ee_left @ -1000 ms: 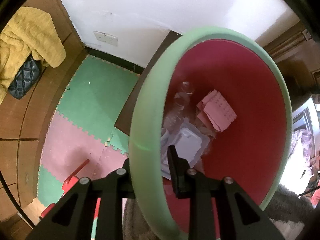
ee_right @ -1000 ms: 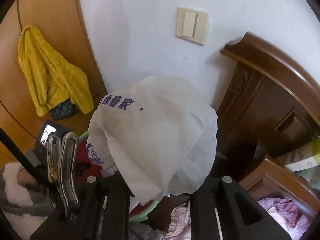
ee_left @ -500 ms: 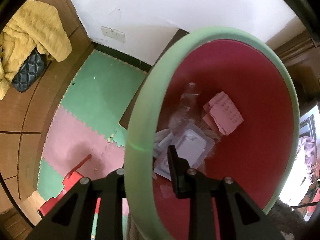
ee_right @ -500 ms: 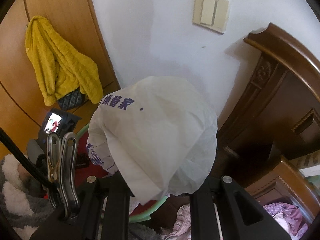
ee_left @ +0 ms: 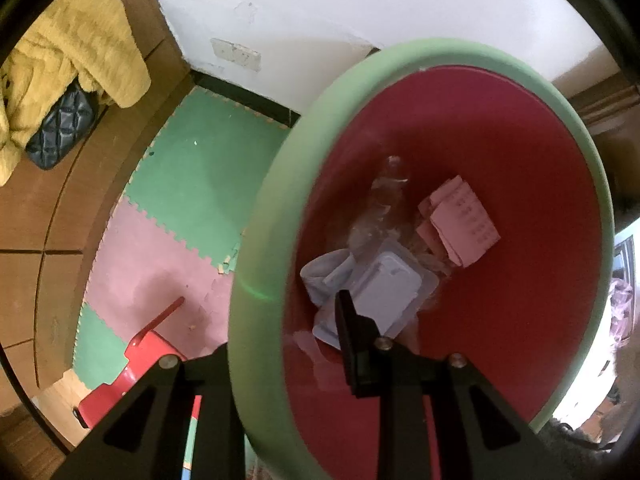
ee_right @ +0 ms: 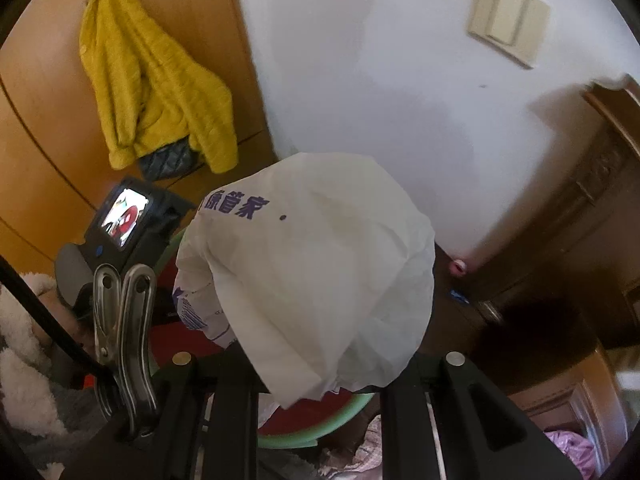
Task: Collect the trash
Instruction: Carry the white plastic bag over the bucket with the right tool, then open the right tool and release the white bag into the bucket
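Note:
My left gripper (ee_left: 288, 332) is shut on the green rim (ee_left: 260, 264) of a bin with a red inside (ee_left: 520, 280), held up off the floor and tilted. In the bin lie a clear plastic tray (ee_left: 384, 292), a pink paper (ee_left: 464, 220) and a clear bottle (ee_left: 384, 192). My right gripper (ee_right: 320, 364) is shut on a crumpled white paper bag with purple print (ee_right: 308, 264), held above the bin, whose green rim (ee_right: 320, 428) shows below the bag.
Green and pink foam mats (ee_left: 192, 184) cover the floor. A red dustpan (ee_left: 136, 364) lies below. A yellow jacket (ee_right: 152, 88) hangs on the wooden wardrobe. A dark wooden bed frame (ee_right: 580, 208) stands right, by a white wall with a switch (ee_right: 508, 20).
The bin has shifted right and lower in the left wrist view, showing more floor. The right gripper with the bag has swung right and down; the left gripper's camera has come into its view.

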`<control>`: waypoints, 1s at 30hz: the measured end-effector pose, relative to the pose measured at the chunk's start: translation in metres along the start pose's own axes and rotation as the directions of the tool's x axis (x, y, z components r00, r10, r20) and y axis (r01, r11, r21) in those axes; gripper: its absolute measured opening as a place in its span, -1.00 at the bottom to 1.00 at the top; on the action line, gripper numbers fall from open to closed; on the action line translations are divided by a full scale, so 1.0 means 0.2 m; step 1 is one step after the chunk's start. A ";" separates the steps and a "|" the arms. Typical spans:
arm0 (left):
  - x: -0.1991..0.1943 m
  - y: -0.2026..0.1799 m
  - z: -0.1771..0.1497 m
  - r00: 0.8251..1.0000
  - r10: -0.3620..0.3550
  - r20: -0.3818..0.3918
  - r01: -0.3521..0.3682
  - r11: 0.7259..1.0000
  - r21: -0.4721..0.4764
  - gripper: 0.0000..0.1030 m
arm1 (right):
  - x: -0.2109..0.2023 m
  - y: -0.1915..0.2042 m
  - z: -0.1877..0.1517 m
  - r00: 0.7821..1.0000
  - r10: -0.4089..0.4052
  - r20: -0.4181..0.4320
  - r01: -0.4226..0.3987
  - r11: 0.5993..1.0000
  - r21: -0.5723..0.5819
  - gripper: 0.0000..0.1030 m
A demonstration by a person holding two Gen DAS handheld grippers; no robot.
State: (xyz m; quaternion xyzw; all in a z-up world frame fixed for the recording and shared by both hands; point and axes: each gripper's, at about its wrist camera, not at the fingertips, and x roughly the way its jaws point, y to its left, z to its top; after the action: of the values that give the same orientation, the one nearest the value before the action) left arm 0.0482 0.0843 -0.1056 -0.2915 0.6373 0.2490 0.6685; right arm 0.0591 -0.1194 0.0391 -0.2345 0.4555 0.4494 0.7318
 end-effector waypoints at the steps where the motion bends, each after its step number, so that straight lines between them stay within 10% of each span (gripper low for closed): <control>1: 0.00 0.00 0.00 1.000 -0.002 -0.002 0.002 1.000 -0.002 -0.54 | 0.02 0.01 0.01 1.000 0.000 -0.008 0.000 1.000 -0.004 -0.65; 12: -0.01 0.02 -0.04 1.000 -0.017 -0.007 0.017 1.000 0.012 -0.54 | 0.33 0.18 -0.01 0.984 -0.023 -0.179 0.006 0.995 -0.096 -0.56; 16: 0.00 -0.01 -0.05 1.000 0.007 -0.005 -0.006 0.999 0.039 -0.54 | 0.49 0.19 -0.06 0.951 -0.111 -0.288 0.086 0.991 -0.098 0.38; 30: 0.02 0.03 -0.06 0.999 -0.032 -0.023 0.032 0.999 0.000 -0.54 | 0.41 0.16 -0.09 0.953 -0.145 -0.265 0.132 0.989 -0.067 0.46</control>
State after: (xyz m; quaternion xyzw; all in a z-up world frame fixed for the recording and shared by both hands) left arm 0.0366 0.0795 -0.1103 -0.3044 0.6402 0.2346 0.6652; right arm 0.0374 -0.0798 -0.0398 -0.3423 0.5222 0.3718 0.6870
